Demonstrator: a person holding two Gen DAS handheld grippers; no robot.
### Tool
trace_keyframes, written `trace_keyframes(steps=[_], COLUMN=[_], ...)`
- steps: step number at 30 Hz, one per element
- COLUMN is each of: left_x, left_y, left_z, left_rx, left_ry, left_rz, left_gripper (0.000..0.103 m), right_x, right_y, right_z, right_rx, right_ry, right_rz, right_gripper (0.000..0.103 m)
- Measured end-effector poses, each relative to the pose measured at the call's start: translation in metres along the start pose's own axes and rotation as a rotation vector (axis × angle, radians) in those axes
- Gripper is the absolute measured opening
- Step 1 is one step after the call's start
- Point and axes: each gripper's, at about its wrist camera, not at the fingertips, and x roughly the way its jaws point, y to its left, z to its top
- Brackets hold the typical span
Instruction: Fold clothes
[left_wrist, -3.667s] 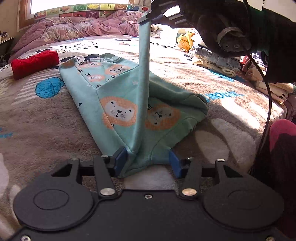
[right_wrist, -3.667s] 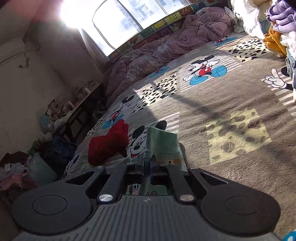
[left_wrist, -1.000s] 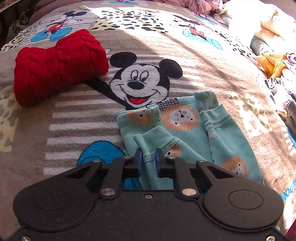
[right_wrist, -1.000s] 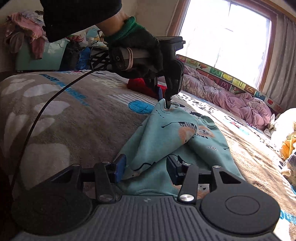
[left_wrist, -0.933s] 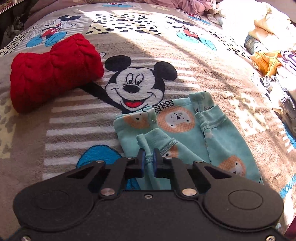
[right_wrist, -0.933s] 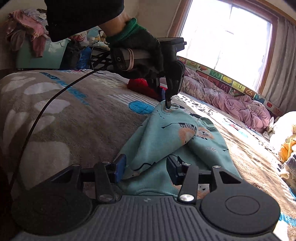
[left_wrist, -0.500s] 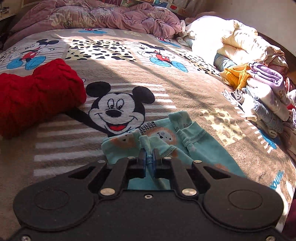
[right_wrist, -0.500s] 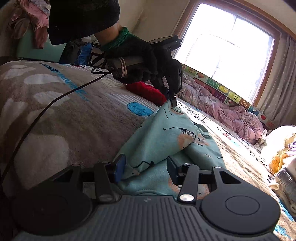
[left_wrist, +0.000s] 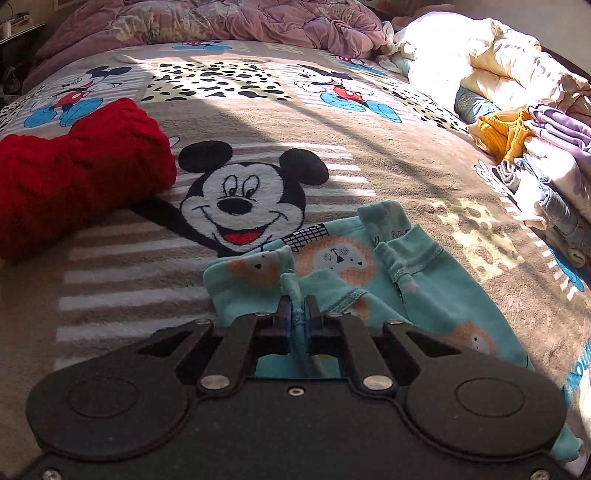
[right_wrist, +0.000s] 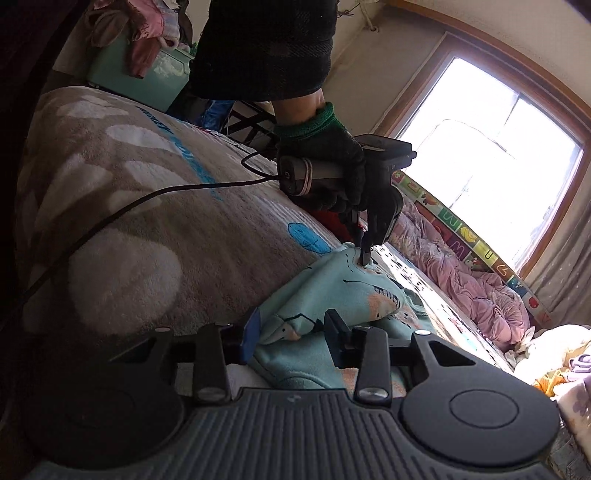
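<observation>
A teal garment with lion prints (left_wrist: 424, 295) lies partly folded on the Mickey Mouse blanket (left_wrist: 369, 147). My left gripper (left_wrist: 297, 310) is shut on a pinched-up edge of it near the top end. The right wrist view shows the same left gripper (right_wrist: 364, 258) in a black-gloved hand (right_wrist: 325, 166), pointing down onto the garment (right_wrist: 332, 284). My right gripper (right_wrist: 291, 330) sits at the garment's near end. Its jaws are closing around a bunched fold that lies between the pads, with a slight gap at the right pad.
A red knitted piece (left_wrist: 74, 177) lies left of the garment. Stacked and loose clothes (left_wrist: 535, 147) fill the right side of the bed, and a pink duvet (left_wrist: 221, 18) runs along the far edge. A black cable (right_wrist: 110, 218) trails across the blanket from the left gripper.
My left gripper closed fully on the garment's edge and keeps hold. My right gripper rolled sideways, and its jaws narrowed around the fold at the near end.
</observation>
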Motion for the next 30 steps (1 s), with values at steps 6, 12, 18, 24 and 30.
trace_keyframes(steps=[6,12,18,24,30], left_x=[-0.007,-0.036,-0.020,-0.005,-0.015], left_y=[0.005,0.005,-0.019,-0.005,-0.010], left_z=[0.005,0.009,-0.013,-0.016,-0.010], left_rx=[-0.038,0.003,0.165,0.108,0.080], left_ry=[-0.004,-0.082,0.037,0.099,0.016], left_rz=[0.047,-0.035,-0.089,-0.048,-0.010], left_gripper=[0.027,0.033,0.033,0.037,0.037], right_x=[-0.019,-0.038,0.045,0.139,0.122], right_y=[-0.003,-0.048,-0.101,-0.119,-0.111], right_z=[0.002,0.027,0.053,0.035,0.032], right_rx=[-0.016,0.153,0.247,0.365,0.365], right_ry=[0.014,-0.087,0.028,0.341,0.277], right_rz=[0.138,0.171,0.102,0.246,0.154], right_gripper=[0.040,0.041,0.064,0.060,0.060])
